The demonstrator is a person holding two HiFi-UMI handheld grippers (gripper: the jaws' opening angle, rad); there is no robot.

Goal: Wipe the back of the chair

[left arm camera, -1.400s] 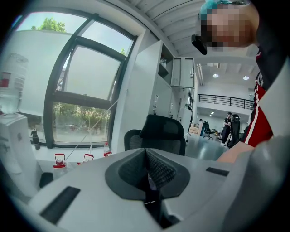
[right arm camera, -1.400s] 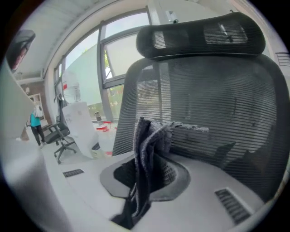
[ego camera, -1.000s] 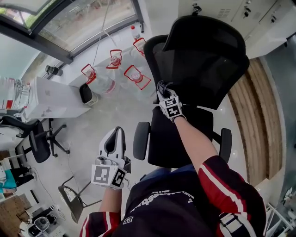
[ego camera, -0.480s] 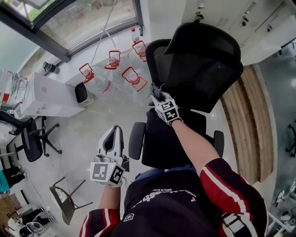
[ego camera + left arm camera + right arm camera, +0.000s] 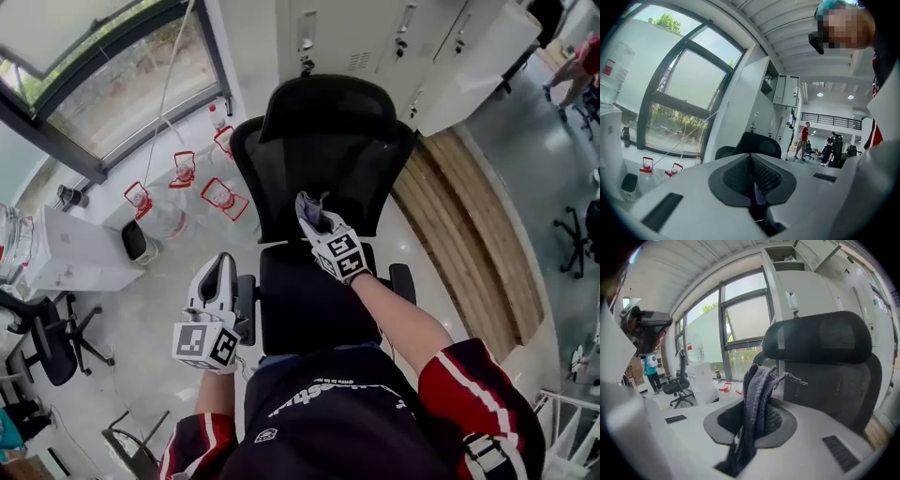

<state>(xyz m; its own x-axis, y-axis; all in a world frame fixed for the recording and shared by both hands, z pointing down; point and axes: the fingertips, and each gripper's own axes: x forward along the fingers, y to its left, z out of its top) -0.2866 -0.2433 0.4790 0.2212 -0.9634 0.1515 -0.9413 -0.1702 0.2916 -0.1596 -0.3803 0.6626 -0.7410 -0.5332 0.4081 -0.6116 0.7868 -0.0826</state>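
A black office chair stands in front of me, its mesh back (image 5: 323, 164) below a headrest (image 5: 328, 103). My right gripper (image 5: 317, 227) is shut on a grey cloth (image 5: 310, 206) and holds it against the lower middle of the mesh back, just above the seat (image 5: 305, 305). In the right gripper view the cloth (image 5: 757, 394) sticks up from between the jaws, with the chair back (image 5: 829, 380) close behind it. My left gripper (image 5: 218, 279) hangs beside the chair's left armrest (image 5: 246, 298), shut with nothing in it.
Water jugs with red handles (image 5: 217, 197) stand on the floor left of the chair, below a window. White cabinets (image 5: 375, 37) are behind it and a wooden floor strip (image 5: 469, 234) runs to the right. Another chair (image 5: 42, 337) is far left. People (image 5: 803, 138) stand far off.
My right gripper has slid the cloth from the left edge of the chair back towards its lower middle. The head view has shifted so the chair sits central. The left gripper stays put.
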